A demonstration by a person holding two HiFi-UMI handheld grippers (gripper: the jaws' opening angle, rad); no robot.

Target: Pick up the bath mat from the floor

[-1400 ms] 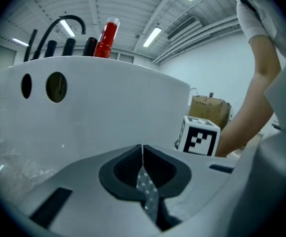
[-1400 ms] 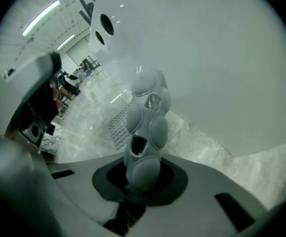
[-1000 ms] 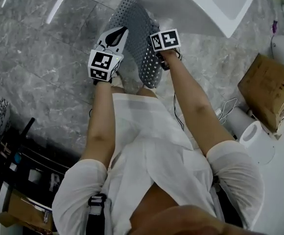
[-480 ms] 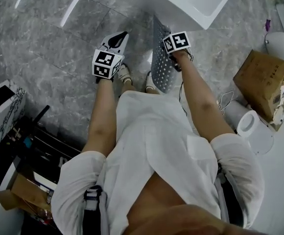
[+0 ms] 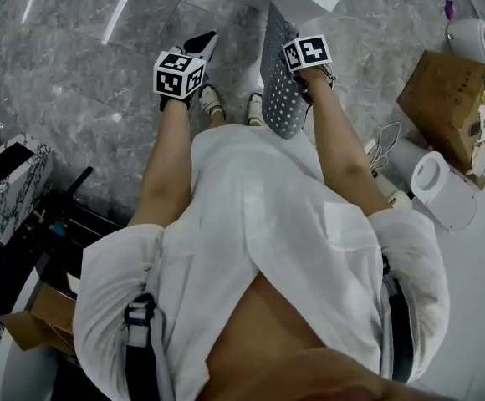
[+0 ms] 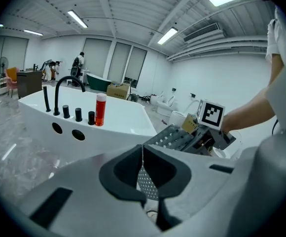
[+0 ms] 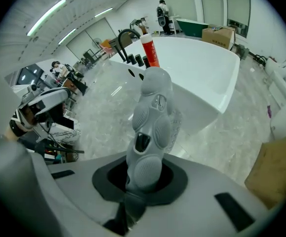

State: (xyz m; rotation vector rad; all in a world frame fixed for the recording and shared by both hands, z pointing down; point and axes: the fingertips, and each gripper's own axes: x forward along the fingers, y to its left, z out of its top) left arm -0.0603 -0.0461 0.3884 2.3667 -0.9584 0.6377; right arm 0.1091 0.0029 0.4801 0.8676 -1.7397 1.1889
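Your right claw (image 7: 134, 195) is clamped on one end of the bath mat (image 5: 278, 90), which hangs from it, lifted off the floor (image 5: 75, 98). Your left claw (image 6: 143, 168) is closed on nothing, just beside the mat.

Grey on the bath mat (image 5: 280, 90), dotted with even rows of small round holes. Black-and-white square markers on the cubes of the left claw (image 6: 143, 154) and right claw (image 7: 133, 194). Dark grey marble veining across the floor (image 5: 75, 82). White for the bathtub (image 6: 108, 127), red for the bottle (image 6: 100, 110), brown for the cardboard box (image 5: 447, 98).
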